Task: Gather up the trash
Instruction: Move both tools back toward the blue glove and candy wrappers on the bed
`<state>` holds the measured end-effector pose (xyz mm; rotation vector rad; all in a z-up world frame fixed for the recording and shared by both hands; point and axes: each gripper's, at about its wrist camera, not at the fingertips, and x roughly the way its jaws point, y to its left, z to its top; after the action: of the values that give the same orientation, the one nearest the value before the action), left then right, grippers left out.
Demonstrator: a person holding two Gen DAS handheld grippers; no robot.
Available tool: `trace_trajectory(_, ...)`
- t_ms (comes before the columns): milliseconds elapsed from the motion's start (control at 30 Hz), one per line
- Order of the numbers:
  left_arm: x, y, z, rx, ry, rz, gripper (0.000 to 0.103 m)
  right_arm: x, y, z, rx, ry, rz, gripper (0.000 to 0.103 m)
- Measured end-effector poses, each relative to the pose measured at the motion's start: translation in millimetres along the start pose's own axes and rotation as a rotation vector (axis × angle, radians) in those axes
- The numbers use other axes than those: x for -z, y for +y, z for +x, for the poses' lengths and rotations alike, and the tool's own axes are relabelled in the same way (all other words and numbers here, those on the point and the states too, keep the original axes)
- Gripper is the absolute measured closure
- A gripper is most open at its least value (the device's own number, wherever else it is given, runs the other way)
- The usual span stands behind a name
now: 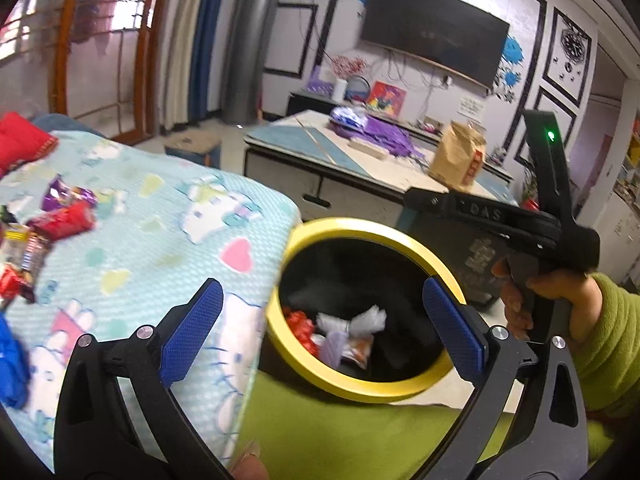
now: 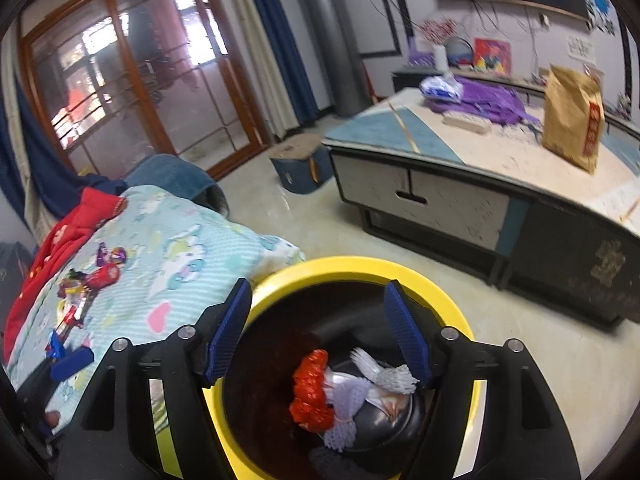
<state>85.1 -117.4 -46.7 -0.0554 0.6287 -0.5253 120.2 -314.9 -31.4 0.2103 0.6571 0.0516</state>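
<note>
My left tool (image 1: 320,320) gapes wide and empty, my right tool (image 2: 318,332) parted and empty, both over the yellow-rimmed bin (image 2: 360,268) holding crumpled wrappers (image 2: 312,392). Farther left on the bed (image 1: 160,240) lie more candy wrappers (image 1: 60,220): light, crinkly, slippery; I judge pinching a twisted end best.

Left gripper (image 1: 322,312) fills the lower frame, jaws wide and empty. Right gripper (image 2: 318,320), likewise low, gapes empty; a green-sleeved hand (image 1: 560,304) grips its handle.
</note>
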Motion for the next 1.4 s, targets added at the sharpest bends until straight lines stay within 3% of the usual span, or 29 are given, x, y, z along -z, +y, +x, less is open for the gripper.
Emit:
trace_trajectory(633, -15, 38, -65, -0.166, -0.199, -0.068, 0.011, 11, 77, -18, -0.082, -0.062, -0.188, 0.028)
trace_trajectory(1400, -23, 95, -119, -0.318, -0.290, -0.198, 0.011, 38, 173, -39, -0.237, -0.076, -0.434, 0.027)
